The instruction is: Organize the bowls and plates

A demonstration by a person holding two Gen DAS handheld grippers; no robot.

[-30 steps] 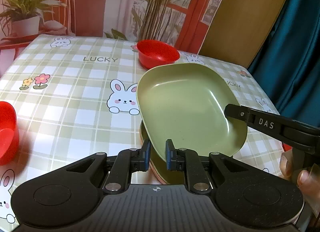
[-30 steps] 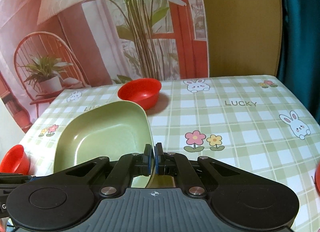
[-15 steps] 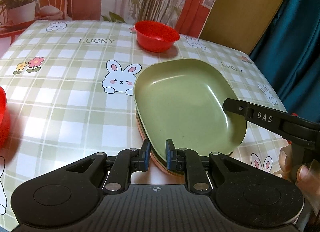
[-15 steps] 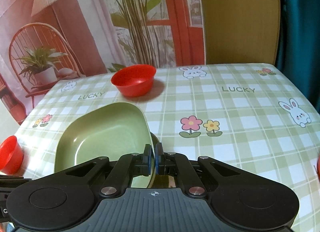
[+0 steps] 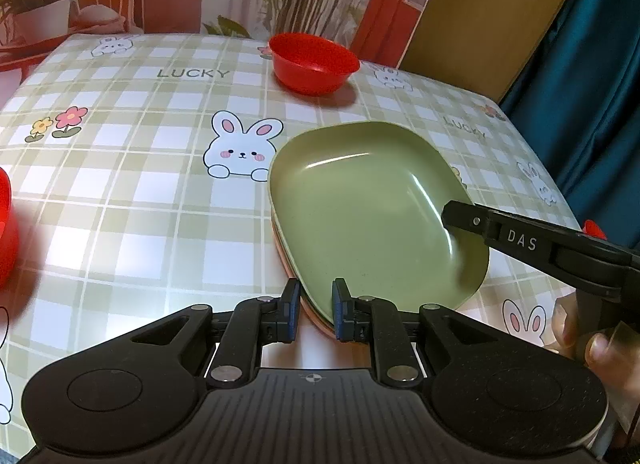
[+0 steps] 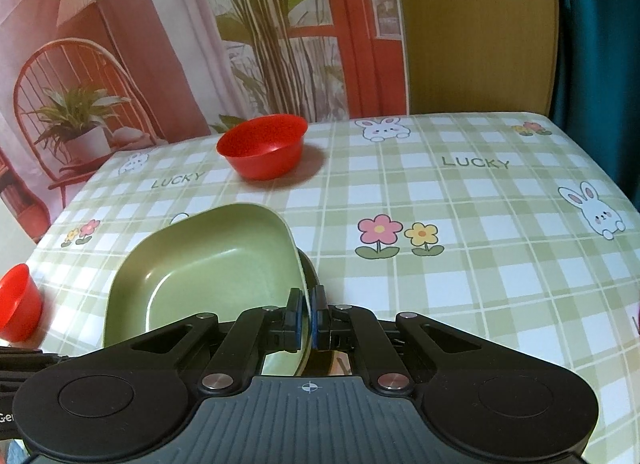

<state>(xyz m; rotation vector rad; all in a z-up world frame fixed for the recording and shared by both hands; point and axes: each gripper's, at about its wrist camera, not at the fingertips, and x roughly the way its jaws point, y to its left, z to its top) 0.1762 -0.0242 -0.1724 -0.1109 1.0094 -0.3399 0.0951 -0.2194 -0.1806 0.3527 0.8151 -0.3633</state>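
Note:
A green square plate [image 5: 372, 216] lies on top of a stack of plates whose pink and green rims [image 5: 316, 318] show underneath, near the table's front edge. My left gripper [image 5: 316, 310] is open, its jaws straddling the stack's near rim with a gap on each side. My right gripper [image 6: 306, 314] is shut on the green plate's [image 6: 208, 272] right rim; its finger [image 5: 468, 220] shows in the left wrist view. A red bowl [image 5: 314, 62] stands at the back, also seen in the right wrist view [image 6: 262, 150].
Another red bowl [image 5: 6, 228] sits at the left edge, also in the right wrist view [image 6: 18, 304]. The checked bunny tablecloth [image 6: 460, 264] covers the table. A teal curtain [image 5: 592, 64] hangs at the right.
The green plate has come down from a tilt and now lies flat on the stack. Both grippers lowered with it and keep their states.

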